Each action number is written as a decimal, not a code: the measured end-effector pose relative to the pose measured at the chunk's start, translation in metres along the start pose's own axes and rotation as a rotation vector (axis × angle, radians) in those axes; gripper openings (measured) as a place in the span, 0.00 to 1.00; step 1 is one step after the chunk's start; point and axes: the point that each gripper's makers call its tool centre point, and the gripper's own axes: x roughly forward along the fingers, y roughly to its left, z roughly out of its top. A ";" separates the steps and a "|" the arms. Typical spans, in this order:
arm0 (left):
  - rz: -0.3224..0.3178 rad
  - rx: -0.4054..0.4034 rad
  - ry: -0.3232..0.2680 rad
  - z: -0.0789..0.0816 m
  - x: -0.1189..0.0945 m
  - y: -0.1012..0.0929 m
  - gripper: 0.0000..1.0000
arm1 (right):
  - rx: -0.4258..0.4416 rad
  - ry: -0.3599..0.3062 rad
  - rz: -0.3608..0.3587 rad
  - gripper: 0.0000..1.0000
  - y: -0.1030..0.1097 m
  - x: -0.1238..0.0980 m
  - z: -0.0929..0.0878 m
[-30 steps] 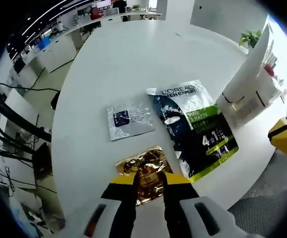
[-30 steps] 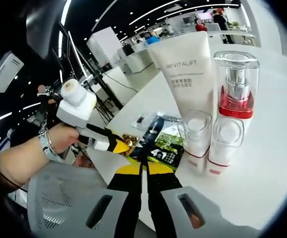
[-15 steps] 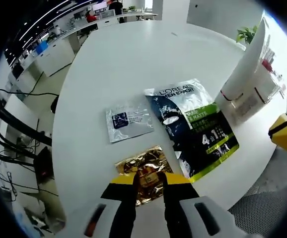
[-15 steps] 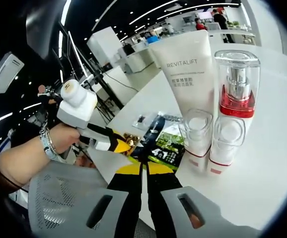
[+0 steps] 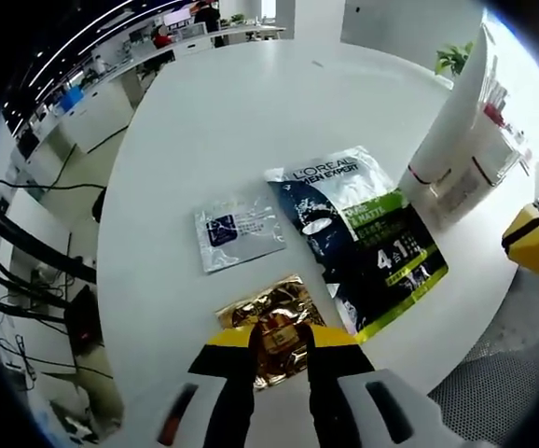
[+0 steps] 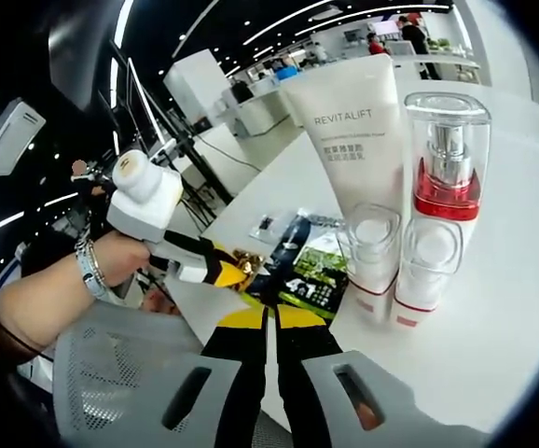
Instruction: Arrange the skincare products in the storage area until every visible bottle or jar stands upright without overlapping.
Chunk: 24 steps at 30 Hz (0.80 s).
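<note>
In the left gripper view, my left gripper point(image 5: 277, 343) has its jaws closed in on a crumpled gold foil sachet point(image 5: 268, 313) near the front edge of the white table point(image 5: 223, 121). Beyond it lie a silver sachet point(image 5: 240, 235) and a large dark-and-green sachet point(image 5: 367, 238), both flat. A white tube point(image 5: 451, 126) stands upright at the right. In the right gripper view, my right gripper point(image 6: 269, 319) is shut and holds nothing. Ahead of it stand the white tube point(image 6: 355, 140), a red pump bottle point(image 6: 445, 173) and two small clear-capped bottles point(image 6: 370, 254) point(image 6: 428, 269), all upright.
A person's hand point(image 6: 111, 257) holds the left gripper point(image 6: 212, 271) at the table's edge, with the gold sachet point(image 6: 240, 261) at its tip. The right gripper's yellow tip point(image 5: 533, 245) shows at the right. A grey mesh chair point(image 6: 111, 373) sits below the edge. Desks stand far off.
Both views have drifted slightly with the hands. The gold sachet stays between the left jaws, and the other products have not moved.
</note>
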 end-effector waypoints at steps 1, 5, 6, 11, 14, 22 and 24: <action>0.001 0.003 0.000 0.000 0.000 0.000 0.21 | 0.000 0.001 0.000 0.02 0.000 0.000 0.000; 0.016 0.012 -0.001 0.001 -0.001 0.001 0.24 | -0.002 0.004 0.000 0.02 0.000 0.000 -0.001; 0.021 0.013 -0.001 0.001 -0.001 0.002 0.25 | -0.003 0.004 0.000 0.02 0.000 0.001 -0.001; 0.012 0.006 -0.003 0.002 -0.003 0.000 0.28 | -0.003 0.004 0.000 0.02 0.000 0.001 -0.001; 0.018 0.006 -0.021 0.006 -0.005 0.000 0.29 | 0.000 0.003 -0.001 0.02 -0.001 0.000 -0.001; 0.032 -0.010 -0.046 0.010 -0.007 0.005 0.28 | 0.004 0.001 -0.003 0.02 -0.001 0.000 0.000; 0.036 -0.008 -0.048 0.010 -0.008 0.006 0.28 | 0.002 0.001 -0.002 0.02 -0.001 0.000 0.000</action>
